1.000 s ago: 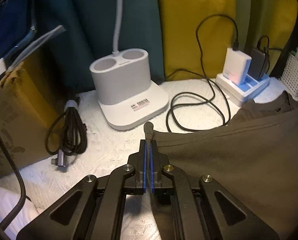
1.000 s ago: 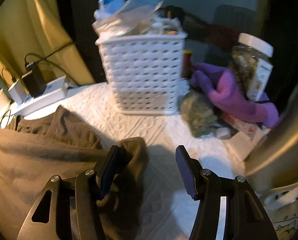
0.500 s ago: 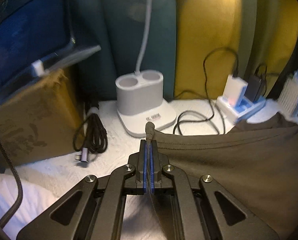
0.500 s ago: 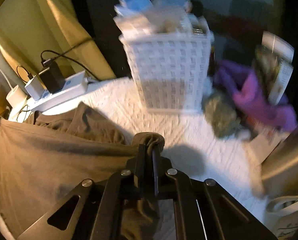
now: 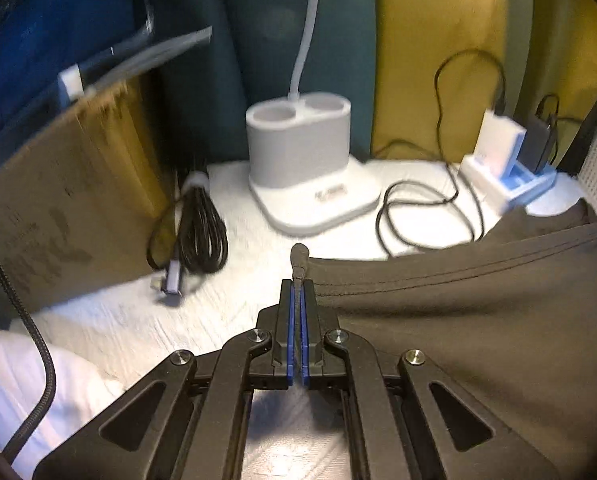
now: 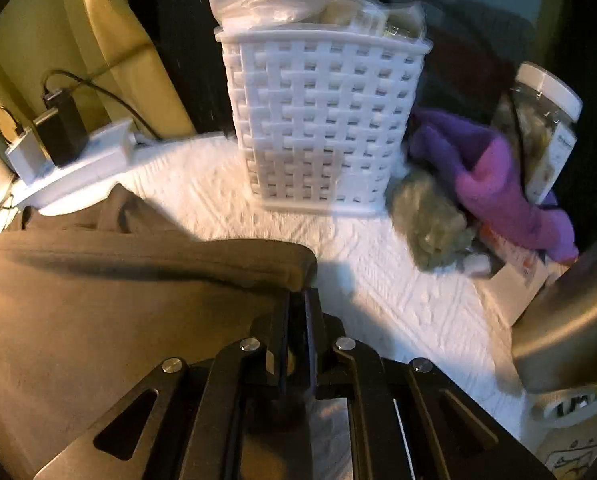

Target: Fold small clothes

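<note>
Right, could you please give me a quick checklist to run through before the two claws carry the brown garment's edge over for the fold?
1. Left claw shut on the brown garment at its corner: ok.
2. Right claw shut on the garment's other corner: ok, fabric bunches over its tips.
3. Hem between the two claws taut: ok, it runs nearly straight in the left view.
4. Loose black cable apart from the garment: cannot tell, its loop meets the hem line.
5. White basket apart from the garment: ok.
6. Near half of the garment flat: cannot tell, hidden below the claws.
</note>
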{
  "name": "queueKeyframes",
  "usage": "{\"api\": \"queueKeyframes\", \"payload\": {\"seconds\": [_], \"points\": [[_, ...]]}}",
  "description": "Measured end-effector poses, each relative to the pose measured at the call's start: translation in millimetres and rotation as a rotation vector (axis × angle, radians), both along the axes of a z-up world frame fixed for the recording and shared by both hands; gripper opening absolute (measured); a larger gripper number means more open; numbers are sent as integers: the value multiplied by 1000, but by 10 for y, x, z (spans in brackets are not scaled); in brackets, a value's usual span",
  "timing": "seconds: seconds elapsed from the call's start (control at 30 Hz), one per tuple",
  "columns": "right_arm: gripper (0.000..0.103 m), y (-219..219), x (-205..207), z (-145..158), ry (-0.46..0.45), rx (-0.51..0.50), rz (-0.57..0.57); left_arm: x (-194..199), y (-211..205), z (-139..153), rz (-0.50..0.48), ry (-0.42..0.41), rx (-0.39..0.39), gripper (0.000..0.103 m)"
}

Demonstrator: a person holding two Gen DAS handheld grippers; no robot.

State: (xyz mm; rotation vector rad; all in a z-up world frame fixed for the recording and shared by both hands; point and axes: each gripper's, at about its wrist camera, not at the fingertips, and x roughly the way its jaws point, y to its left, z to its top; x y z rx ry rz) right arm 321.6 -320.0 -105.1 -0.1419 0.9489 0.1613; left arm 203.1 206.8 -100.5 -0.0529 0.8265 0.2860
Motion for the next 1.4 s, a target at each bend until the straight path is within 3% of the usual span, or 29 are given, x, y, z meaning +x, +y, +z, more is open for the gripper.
{"api": "queueKeyframes", "payload": {"seconds": [0.23, 0.3, 0.47, 0.53, 0.57, 0.6, 0.63, 0.7, 0.73, 0.77, 1.07, 1.3, 1.4], "points": [[8, -144, -72, 23, -13, -39, -38, 42, 14, -88, -1, 18, -24, 2], [11, -164, -84, 62, -22, -76, -64, 18, 6, -19, 0, 8, -31, 2], [12, -256, -231, 235, -42, -53, -54, -146, -46, 268, -16, -29, -42, 7], [13, -282, -317, 283, -37, -50, -45, -257, -124, 375, -41, -46, -37, 17], [13, -302, -363, 300, -33, -50, -41, -300, -153, 415, -30, -16, -53, 22], [14, -322, -431, 302, -21, -51, -32, -349, -189, 449, -41, -23, -60, 35], [17, -334, -524, 316, -17, -53, -30, -432, -241, 494, -55, -36, -70, 43], [34, -391, -680, 302, -7, -59, -37, -546, -312, 542, -69, -46, -88, 45], [58, -403, -748, 293, -5, -59, -40, -616, -348, 558, -75, -49, -98, 45], [74, -440, -856, 295, -10, -52, -45, -704, -403, 570, -85, -51, -110, 45], [75, -672, -1700, 347, -41, -18, -87, -1252, -842, 486, -190, -12, -163, 45], [75, -826, -2188, 409, -81, 49, -127, -1619, -1014, 443, -209, -8, -201, 47], [75, -826, -2344, 411, -85, 73, -126, -1750, -1038, 446, -204, -30, -226, 65]]}}
